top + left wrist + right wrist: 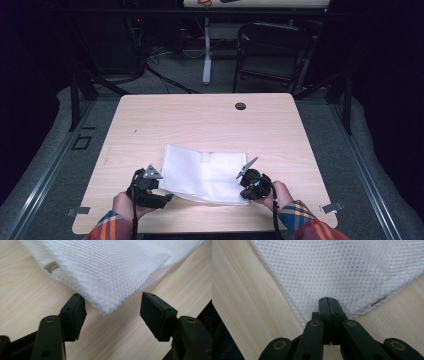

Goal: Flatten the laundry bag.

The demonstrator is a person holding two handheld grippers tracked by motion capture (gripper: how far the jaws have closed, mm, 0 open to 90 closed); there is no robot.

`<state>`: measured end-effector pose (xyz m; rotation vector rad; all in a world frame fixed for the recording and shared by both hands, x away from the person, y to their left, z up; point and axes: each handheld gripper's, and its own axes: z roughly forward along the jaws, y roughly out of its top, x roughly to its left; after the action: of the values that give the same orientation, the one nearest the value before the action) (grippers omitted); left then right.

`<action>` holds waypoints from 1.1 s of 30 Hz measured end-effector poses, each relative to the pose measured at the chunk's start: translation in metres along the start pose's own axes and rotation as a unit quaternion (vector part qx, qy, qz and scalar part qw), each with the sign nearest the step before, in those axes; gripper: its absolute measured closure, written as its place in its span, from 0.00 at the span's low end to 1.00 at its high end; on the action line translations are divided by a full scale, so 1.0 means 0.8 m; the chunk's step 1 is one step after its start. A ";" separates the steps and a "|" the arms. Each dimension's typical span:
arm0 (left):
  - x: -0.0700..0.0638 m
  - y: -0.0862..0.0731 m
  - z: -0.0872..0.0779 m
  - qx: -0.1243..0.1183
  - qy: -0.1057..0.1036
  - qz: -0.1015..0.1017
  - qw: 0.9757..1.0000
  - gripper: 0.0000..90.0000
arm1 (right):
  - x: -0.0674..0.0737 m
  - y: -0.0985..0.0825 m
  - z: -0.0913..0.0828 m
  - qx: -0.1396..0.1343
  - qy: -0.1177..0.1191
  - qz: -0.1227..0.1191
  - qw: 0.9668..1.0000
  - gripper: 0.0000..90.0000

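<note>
A white mesh cloth [205,175] lies folded flat on the near half of the wooden table [200,120]. My left gripper [169,196] rests at the cloth's near left corner. In the left gripper view that gripper [113,306] is open, and the corner of the cloth [107,270] pokes between the pads without being pressed. My right gripper [245,192] sits at the near right corner. The right gripper view has its jaws [328,302] closed together on the edge of the mesh cloth [342,272].
A small black grommet hole [240,106] sits near the table's far edge. Beyond the table stand a dark folding chair [272,50] and a white desk leg [206,50]. Bare wood surrounds the cloth on all sides.
</note>
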<state>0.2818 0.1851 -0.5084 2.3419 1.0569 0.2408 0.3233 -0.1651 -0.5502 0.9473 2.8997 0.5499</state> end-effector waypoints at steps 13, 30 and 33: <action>-0.010 0.008 0.000 -0.021 -0.002 0.035 0.999 0.28 | 0.000 0.006 -0.010 -0.011 0.004 0.008 1.000 0.62; -0.058 0.058 0.079 0.033 -0.048 0.123 0.991 0.35 | -0.005 0.006 -0.024 -0.039 0.005 0.034 0.999 0.19; -0.065 0.062 0.090 0.042 -0.052 0.142 0.988 0.37 | -0.005 0.005 -0.023 -0.045 0.004 0.040 0.998 0.22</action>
<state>0.3054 0.0905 -0.5378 2.5486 0.6948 0.1813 0.3257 -0.1701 -0.5316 1.0534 2.8270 0.6855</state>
